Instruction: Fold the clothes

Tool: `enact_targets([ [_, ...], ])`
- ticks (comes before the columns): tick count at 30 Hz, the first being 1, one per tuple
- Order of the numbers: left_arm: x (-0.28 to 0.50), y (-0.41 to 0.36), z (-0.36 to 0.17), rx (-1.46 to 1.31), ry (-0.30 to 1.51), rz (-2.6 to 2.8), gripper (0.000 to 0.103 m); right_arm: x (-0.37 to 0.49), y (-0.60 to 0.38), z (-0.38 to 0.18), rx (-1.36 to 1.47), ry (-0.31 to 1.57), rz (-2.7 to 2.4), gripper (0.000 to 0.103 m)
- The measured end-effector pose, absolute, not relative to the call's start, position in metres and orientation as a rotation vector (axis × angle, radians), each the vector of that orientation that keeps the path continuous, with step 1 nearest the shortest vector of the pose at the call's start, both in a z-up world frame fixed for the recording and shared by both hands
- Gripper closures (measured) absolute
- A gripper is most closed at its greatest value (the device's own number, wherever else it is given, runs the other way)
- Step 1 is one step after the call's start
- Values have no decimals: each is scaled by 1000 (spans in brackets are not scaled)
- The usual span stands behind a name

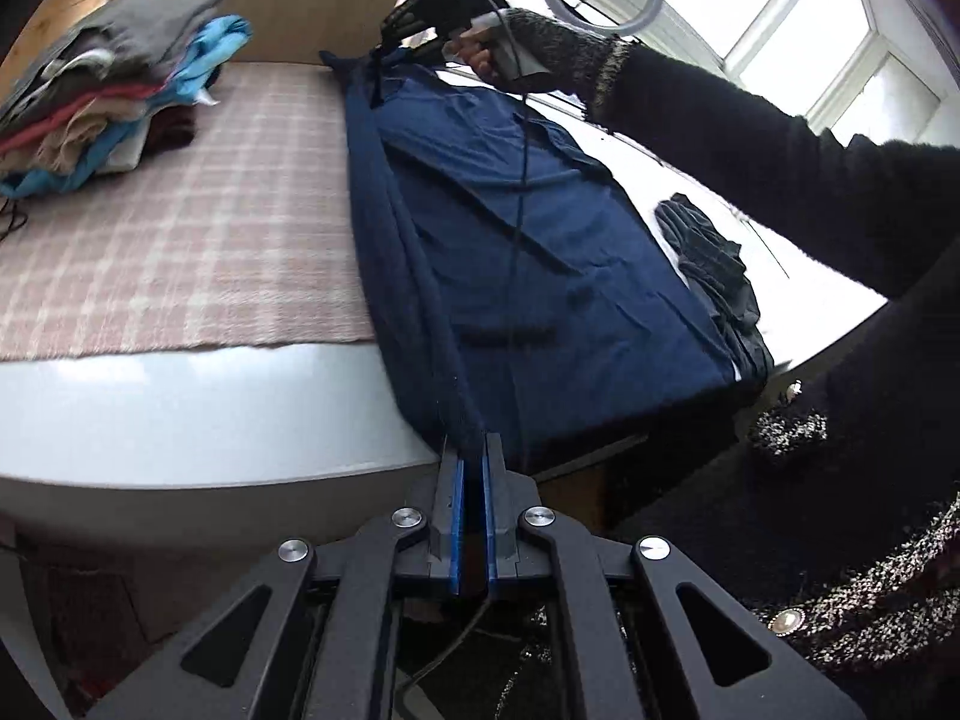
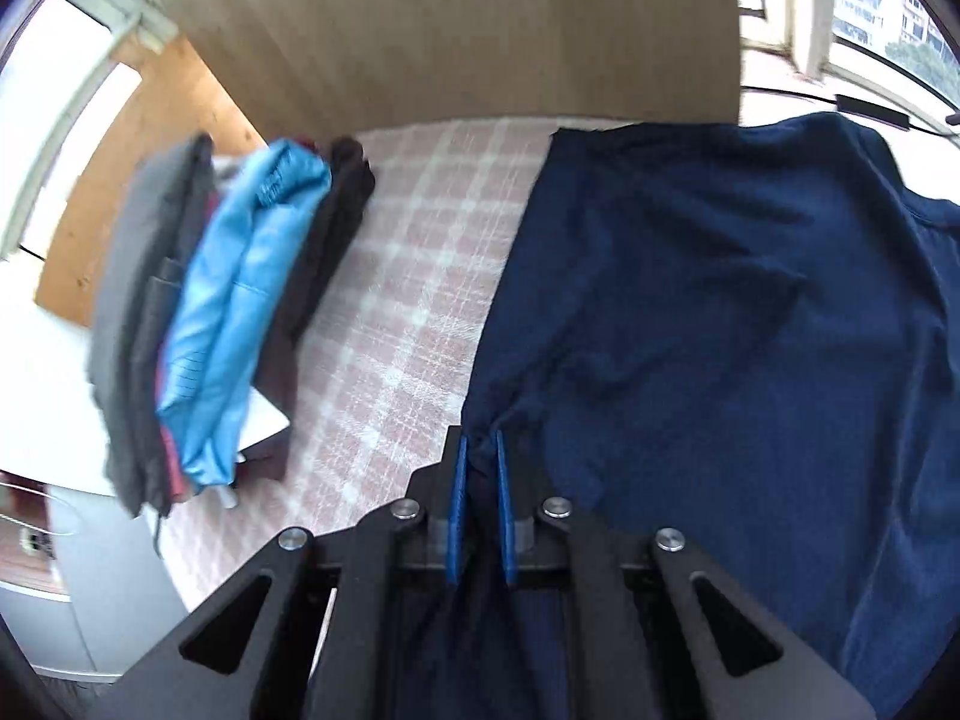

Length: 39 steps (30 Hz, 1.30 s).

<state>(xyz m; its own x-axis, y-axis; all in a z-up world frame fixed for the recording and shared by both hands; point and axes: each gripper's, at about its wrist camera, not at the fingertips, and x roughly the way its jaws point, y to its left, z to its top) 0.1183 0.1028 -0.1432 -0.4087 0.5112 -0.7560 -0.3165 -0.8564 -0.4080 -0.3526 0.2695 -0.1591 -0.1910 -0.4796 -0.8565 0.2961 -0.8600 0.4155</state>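
Left wrist | left tongs (image 1: pixel 472 450) pinch navy garment (image 1: pixel 540 228) | right tongs (image 1: pixel 384 51) clamp far edge

We see a bed with a pale grey-white edge (image 1: pixel 198 414), covered over its left part by a pink and white checked blanket (image 1: pixel 180 228). On the blanket, at its far left, rests a stack of folded clothes (image 1: pixel 102 102), grey on top with light blue and red layers beneath. A navy garment (image 1: pixel 540 252) lies spread to the right of the blanket, its left edge raised. Beside the garment's right edge, on a white surface (image 1: pixel 678 180), lies a small dark crumpled cloth (image 1: pixel 708 246).
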Motion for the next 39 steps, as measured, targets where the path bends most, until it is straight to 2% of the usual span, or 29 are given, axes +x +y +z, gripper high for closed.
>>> enact_targets([
  [3,116,143,-144,-1321,-236,2200,99,-346,309,-149,1556,-264,-2113,94],
  [5,111,167,-160,-1386,-256,2099,94,-341,340,-153,1581,-270,-2147,94],
  [6,110,180,-169,-1442,-212,2081,92,-339,354,-158,1619,-254,-2165,93],
  [7,111,188,-176,-1487,-166,2071,93,-337,368,-163,1657,-239,-2182,87],
  [8,114,191,-177,-1510,-154,2065,93,-336,383,-168,1696,-223,-2199,73],
  [9,117,193,-179,-1531,-145,2060,92,-333,396,-169,1713,-253,-2204,69],
  [11,127,186,-171,-1528,-194,2073,86,-328,421,-169,1725,-361,-2199,69],
  [13,138,175,-163,-1531,-225,2113,79,-316,441,-157,1696,-356,-2255,69],
  [19,167,142,-157,-1611,-323,2209,76,-262,496,-116,1601,-428,-2223,68],
  [23,165,131,-169,-1643,-384,2235,73,-223,526,-91,1590,-402,-2145,66],
  [26,151,126,-181,-1625,-363,2250,66,-190,543,-77,1548,-402,-2038,66],
  [27,143,127,-187,-1621,-360,2248,62,-176,544,-75,1521,-400,-2005,66],
  [31,115,132,-214,-1641,-325,2233,61,-116,511,-90,1507,-254,-1912,66],
  [39,100,146,-235,-1632,-237,2208,60,-72,404,-184,1645,-105,-1688,66],
])
